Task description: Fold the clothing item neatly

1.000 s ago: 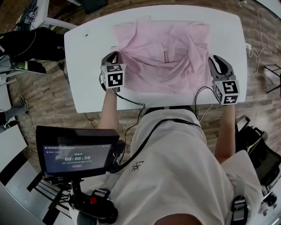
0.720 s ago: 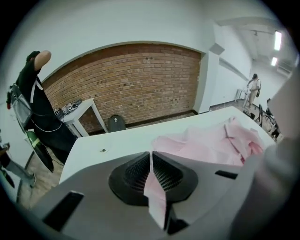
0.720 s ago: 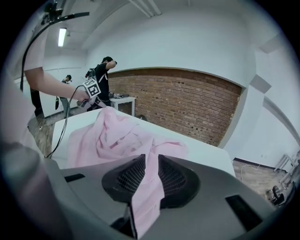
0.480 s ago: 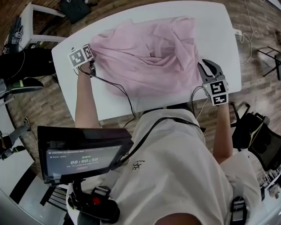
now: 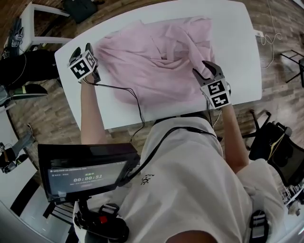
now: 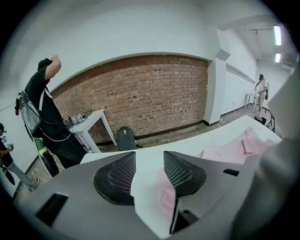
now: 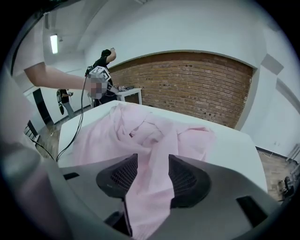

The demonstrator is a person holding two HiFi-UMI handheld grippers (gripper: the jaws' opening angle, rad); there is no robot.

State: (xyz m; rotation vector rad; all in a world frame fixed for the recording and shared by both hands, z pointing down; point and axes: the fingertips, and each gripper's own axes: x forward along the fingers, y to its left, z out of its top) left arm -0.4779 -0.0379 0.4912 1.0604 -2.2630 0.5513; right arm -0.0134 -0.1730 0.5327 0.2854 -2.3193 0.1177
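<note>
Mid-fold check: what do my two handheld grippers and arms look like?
The left gripper and right gripper are grey with black mesh-textured jaw pads; each carries a white cube with black square markers. A black cable trails from the left one. Arms are bare below a white short-sleeved T-shirt.

garment (image 5: 156, 61): on table (image 5: 237, 38) | monitor (image 5: 85, 168): before table, left | bag (image 5: 81, 6): behind table, left | side table (image 5: 34, 21): left of bag

One pink garment (image 5: 156, 57) on one white tabletop (image 5: 237, 28). Two grippers: left gripper (image 6: 149, 161) at the left edge, right gripper (image 7: 152, 168) near the front edge, both with jaws just opening and pink cloth between them. One timer screen (image 5: 85, 171). One black backpack (image 6: 125, 138). One small side table (image 5: 42, 14).
</note>
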